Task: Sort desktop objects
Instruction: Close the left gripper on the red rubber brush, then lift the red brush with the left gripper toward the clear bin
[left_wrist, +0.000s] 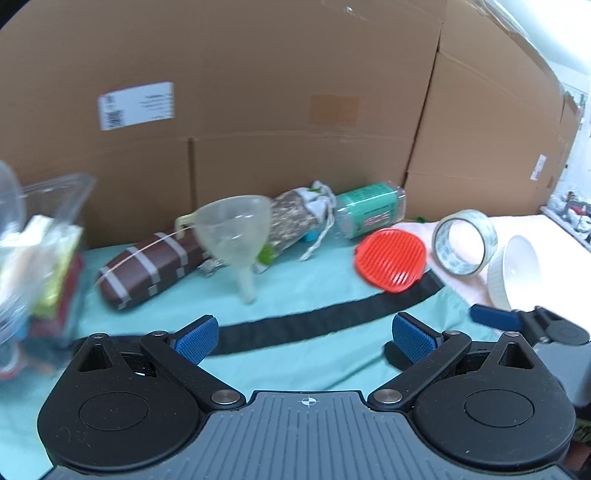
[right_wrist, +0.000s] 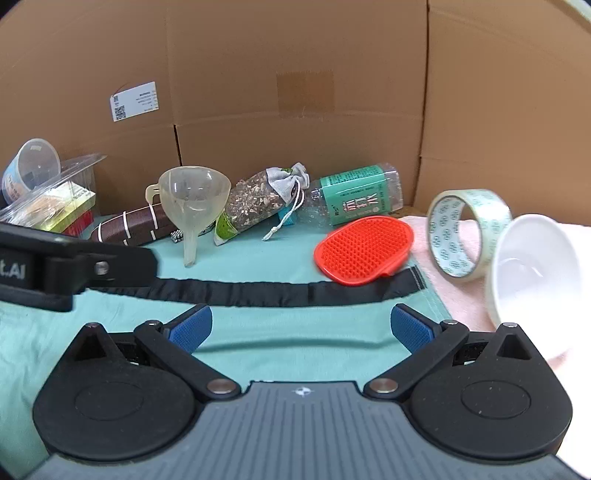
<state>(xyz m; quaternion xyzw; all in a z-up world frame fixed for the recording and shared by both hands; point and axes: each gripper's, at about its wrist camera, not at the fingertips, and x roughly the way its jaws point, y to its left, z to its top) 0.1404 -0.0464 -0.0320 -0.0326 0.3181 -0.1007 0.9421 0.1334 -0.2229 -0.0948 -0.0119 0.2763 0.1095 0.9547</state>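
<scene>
Both tools are out: the left hand-held gripper (left_wrist: 306, 339) has its two blue pads spread wide with nothing between them, and the right hand-held gripper (right_wrist: 301, 328) is likewise spread and empty. Each hangs low over the near part of the desk (right_wrist: 280, 354), which is covered by a teal cloth crossed by one black strap (right_wrist: 258, 291).

Counting from the left along the back row: one clear plastic cup (right_wrist: 31, 171) lying on its side atop one clear plastic container (right_wrist: 55, 203) of mixed packets, at the left edge. Next comes one brown striped case (right_wrist: 133, 223), then one translucent funnel (right_wrist: 190, 201) standing spout-down, just in front of the case. Beside it lies one drawstring pouch (right_wrist: 266, 201) of speckled filling, touching one clear bottle (right_wrist: 354, 199) with a green label, also on its side. One red brush pad (right_wrist: 364, 249) lies flat in front of the bottle, its near edge over the strap. On a pink towel (right_wrist: 461, 299) at the right sit one roll of clear tape (right_wrist: 469, 230), on edge, and one white bowl (right_wrist: 535, 269), tipped on its side just beside the tape.

A cardboard wall (right_wrist: 295, 74) closes the back, carrying one white label (right_wrist: 133, 100). Open cloth lies between the strap and the grippers; the back row is crowded, with things close together or touching.
</scene>
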